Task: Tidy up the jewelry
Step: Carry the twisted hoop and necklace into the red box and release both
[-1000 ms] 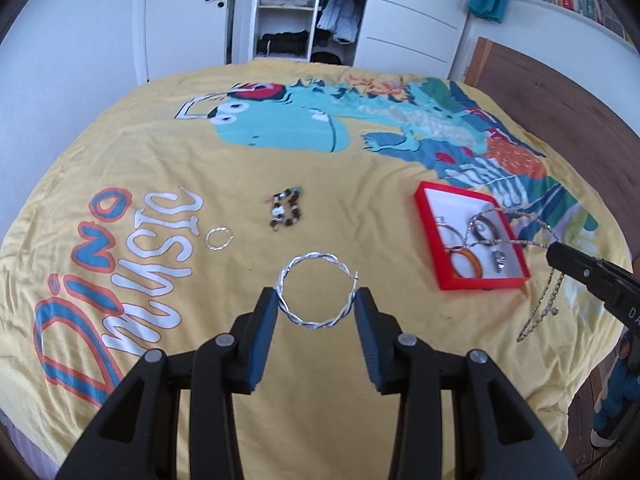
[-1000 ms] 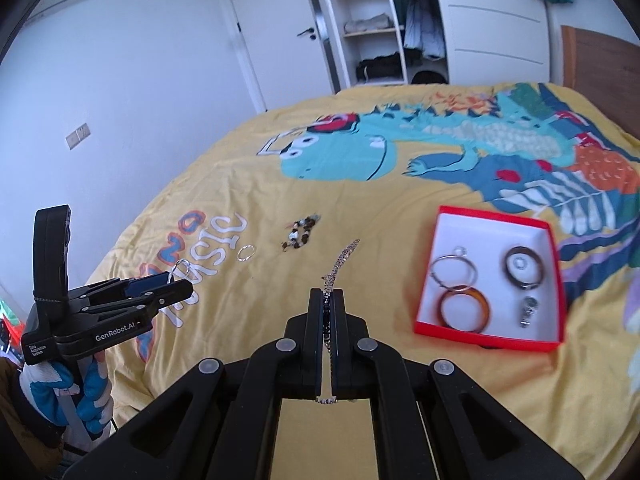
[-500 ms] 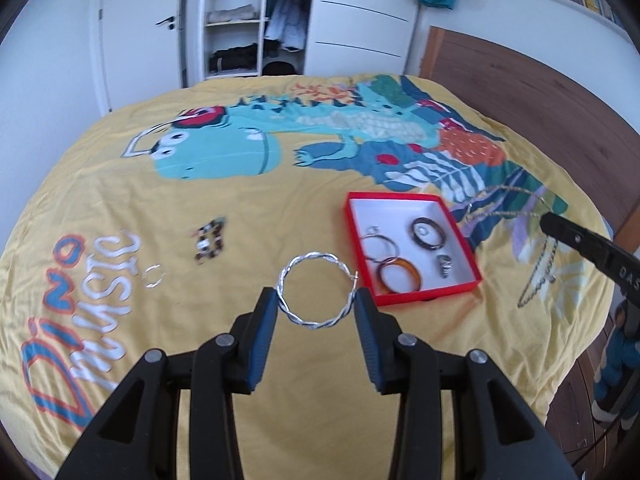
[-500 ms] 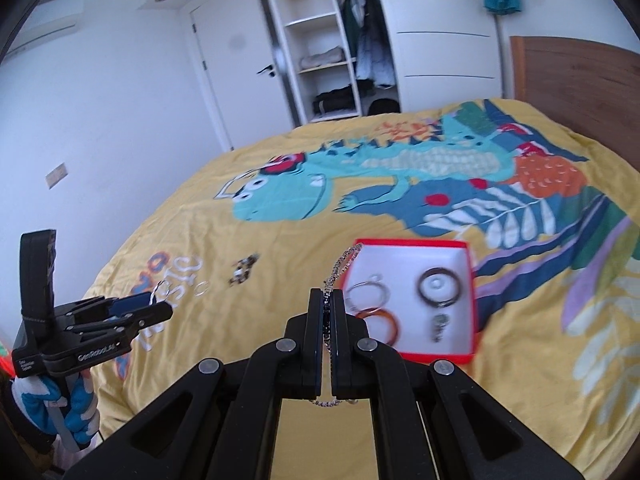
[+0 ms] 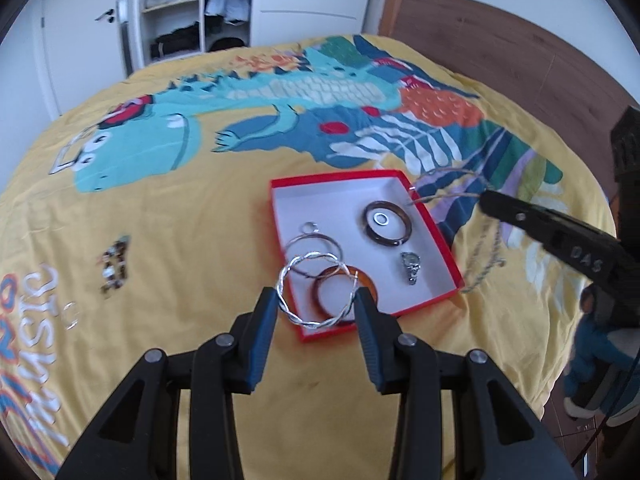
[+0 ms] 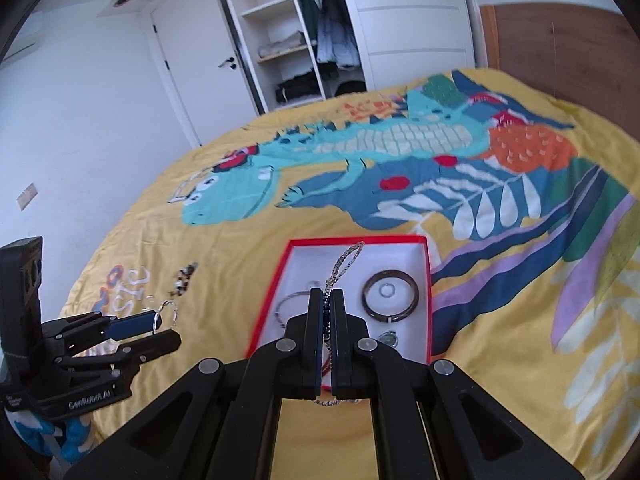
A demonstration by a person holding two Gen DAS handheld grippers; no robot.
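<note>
My left gripper (image 5: 316,300) is shut on a twisted silver hoop (image 5: 316,290), held above the near corner of the red tray (image 5: 436,224). The tray holds a dark bangle (image 5: 387,222), an orange bangle (image 5: 362,280), a thin silver ring hoop (image 5: 308,242) and a small charm (image 5: 411,266). My right gripper (image 6: 327,300) is shut on a silver chain (image 6: 345,262) that hangs over the tray (image 6: 272,288). The left gripper also shows in the right wrist view (image 6: 160,330).
A beaded bracelet (image 5: 114,266) and a small silver ring (image 5: 71,314) lie on the yellow dinosaur bedspread (image 5: 180,208) left of the tray. A wooden headboard (image 5: 500,48) stands at the right; a wardrobe and door are behind.
Both grippers have moved right toward the red tray with their loads. The hoop now hangs over the tray's near corner and the chain over its middle.
</note>
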